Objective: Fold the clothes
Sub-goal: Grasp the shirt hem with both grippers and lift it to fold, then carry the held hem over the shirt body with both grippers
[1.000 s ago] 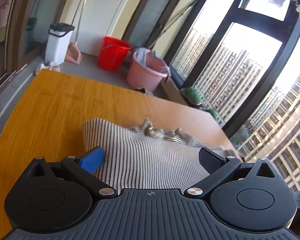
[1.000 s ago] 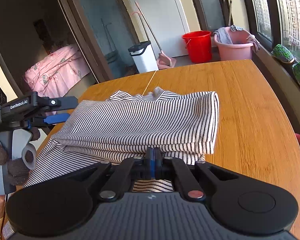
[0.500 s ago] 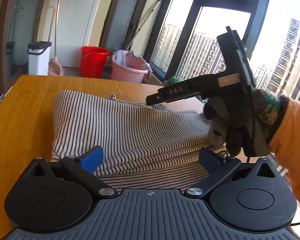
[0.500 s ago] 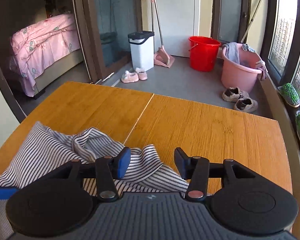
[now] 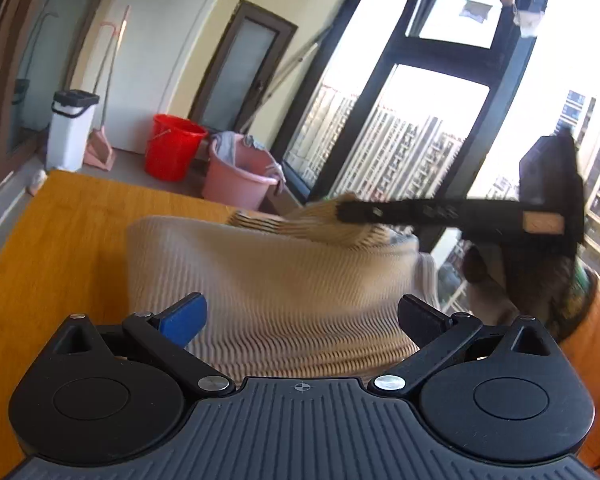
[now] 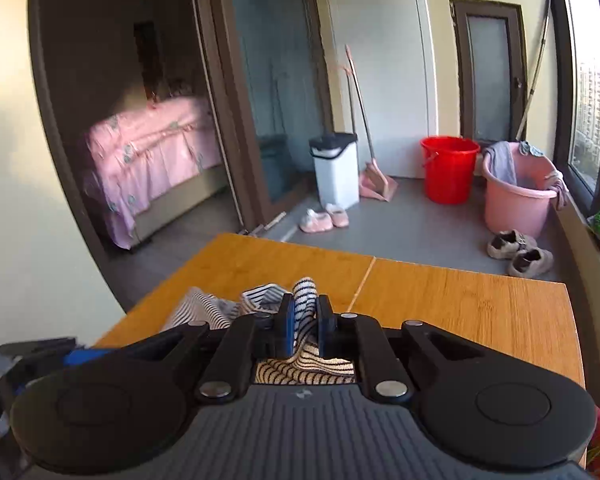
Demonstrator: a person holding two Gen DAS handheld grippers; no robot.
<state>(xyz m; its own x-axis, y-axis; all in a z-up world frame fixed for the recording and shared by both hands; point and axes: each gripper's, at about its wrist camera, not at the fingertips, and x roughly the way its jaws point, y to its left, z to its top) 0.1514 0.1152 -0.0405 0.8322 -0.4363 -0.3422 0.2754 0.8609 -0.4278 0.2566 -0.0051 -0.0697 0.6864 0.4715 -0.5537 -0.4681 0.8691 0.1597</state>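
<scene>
The striped garment (image 5: 276,276) is lifted off the wooden table (image 5: 68,232) and blurred with motion in the left wrist view. My right gripper (image 5: 342,212) pinches its upper edge there, held by a gloved hand (image 5: 512,276) with an orange sleeve. In the right wrist view my right gripper (image 6: 303,320) is shut on a bunch of the striped garment (image 6: 304,300), with more cloth hanging below. My left gripper (image 5: 300,316) stands open just in front of the hanging cloth, nothing between its fingers.
Beyond the table (image 6: 460,304) stand a red bucket (image 6: 449,168), a pink tub (image 6: 516,192), a white bin (image 6: 335,168) and a dustpan with broom (image 6: 374,184). Shoes (image 6: 520,252) and slippers (image 6: 324,218) lie on the floor. Tall windows (image 5: 420,140) run along the right.
My right gripper closed on the striped garment and lifted it off the table. The left gripper stayed open and tilted upward.
</scene>
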